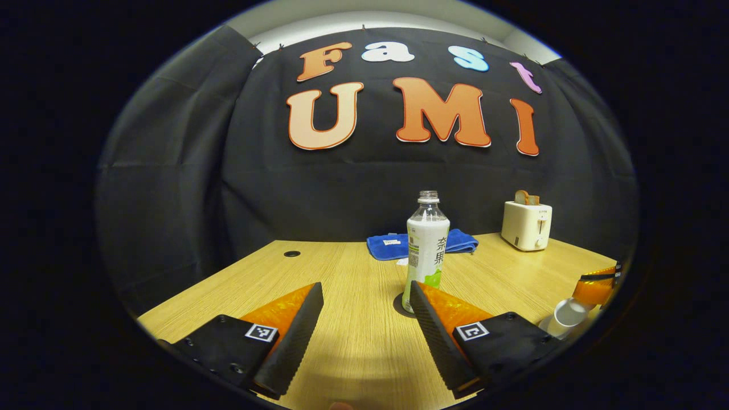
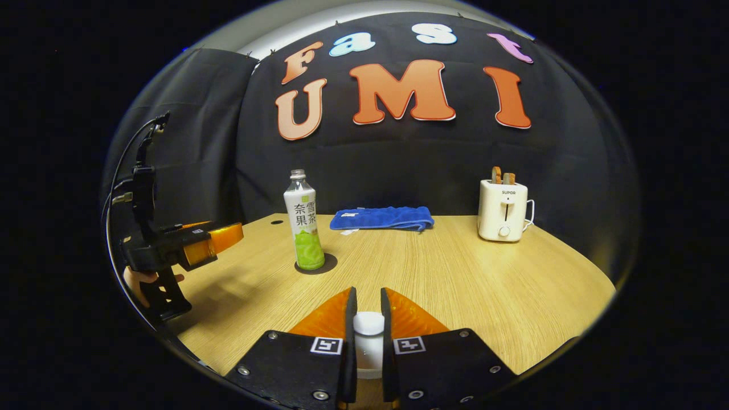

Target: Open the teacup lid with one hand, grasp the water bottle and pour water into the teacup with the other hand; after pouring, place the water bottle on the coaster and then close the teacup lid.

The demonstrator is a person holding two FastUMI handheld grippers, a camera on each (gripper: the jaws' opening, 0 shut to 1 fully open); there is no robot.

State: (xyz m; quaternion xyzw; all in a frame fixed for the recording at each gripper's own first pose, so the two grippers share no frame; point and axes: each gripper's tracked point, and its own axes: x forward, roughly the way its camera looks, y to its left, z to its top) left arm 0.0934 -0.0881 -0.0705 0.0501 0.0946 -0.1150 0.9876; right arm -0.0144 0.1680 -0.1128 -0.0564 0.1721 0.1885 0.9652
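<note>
Now: lid pinched in right tool, bottle standing on coaster, left tool spread.

Right tool (image 2: 368, 319): clenched on lid (image 2: 368, 323), both fingers against its knob; whether lid is seated on cup (image 2: 369, 364) or lifted, cannot tell. Left tool (image 1: 364, 319): released, fingers wide apart, grasping nothing, hovering over surface (image 1: 342, 267). Bottle (image 1: 426, 250): upright, long axis vertical, cap off, on dark coaster (image 1: 398, 304), ahead and slightly right of left tool, its base just beyond the right finger (image 1: 433, 324). Cup and lid: at far right edge of left gripper view, under right tool, well apart from bottle. Left tool nearer the bottle. Judged stage: pouring apparently done, bottle parked; remaining move likely straight down along cup's vertical axis to seat lid.
</note>
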